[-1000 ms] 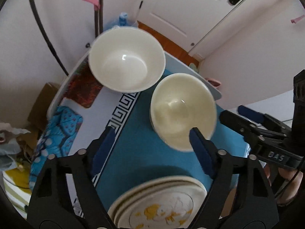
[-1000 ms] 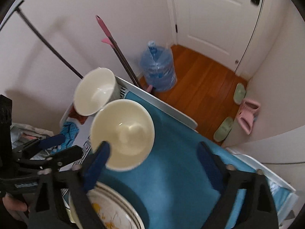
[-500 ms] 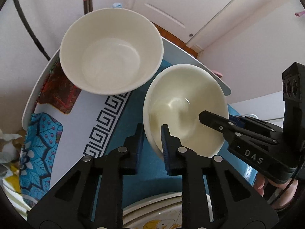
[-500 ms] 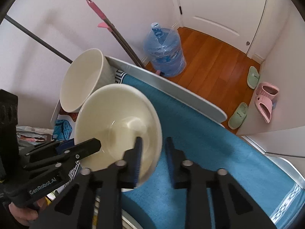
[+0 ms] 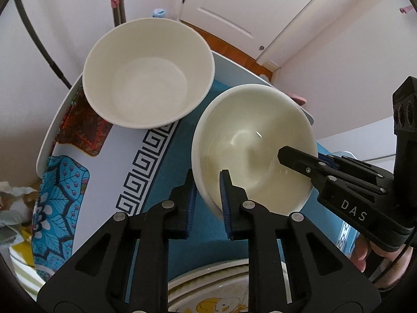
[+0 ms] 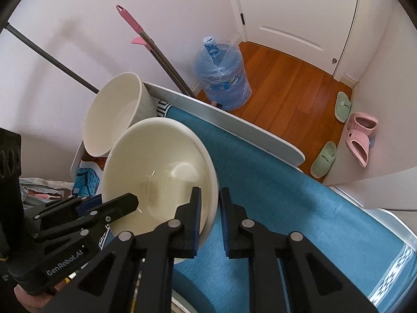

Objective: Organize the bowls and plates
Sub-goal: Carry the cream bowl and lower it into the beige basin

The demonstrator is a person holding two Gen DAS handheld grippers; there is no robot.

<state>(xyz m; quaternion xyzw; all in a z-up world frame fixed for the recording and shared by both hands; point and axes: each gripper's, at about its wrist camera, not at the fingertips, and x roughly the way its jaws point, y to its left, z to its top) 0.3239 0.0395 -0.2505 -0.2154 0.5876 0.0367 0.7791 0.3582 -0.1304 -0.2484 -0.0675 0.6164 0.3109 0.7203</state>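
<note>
A cream bowl (image 5: 250, 140) is held over the blue tablecloth (image 5: 169, 161) by both grippers. My left gripper (image 5: 207, 190) is shut on its near rim; my right gripper (image 6: 209, 210) is shut on the opposite rim of the same bowl (image 6: 159, 161). A larger white bowl (image 5: 148, 70) stands beyond it at the table's far left, also in the right wrist view (image 6: 114, 112). A stack of plates (image 5: 221, 289) with a yellow pattern lies under my left gripper.
The table's white rim (image 6: 224, 120) runs close behind the bowls. Beyond it stand a water jug (image 6: 224, 75) and a mop handle (image 6: 153, 44). Slippers (image 6: 359, 133) lie on the wood floor. A patterned cloth (image 5: 60, 198) covers the table's left end.
Both grippers went from open to shut on the cream bowl's opposite rims. The bowl now sits closer and larger in both views, lifted with the grippers.
</note>
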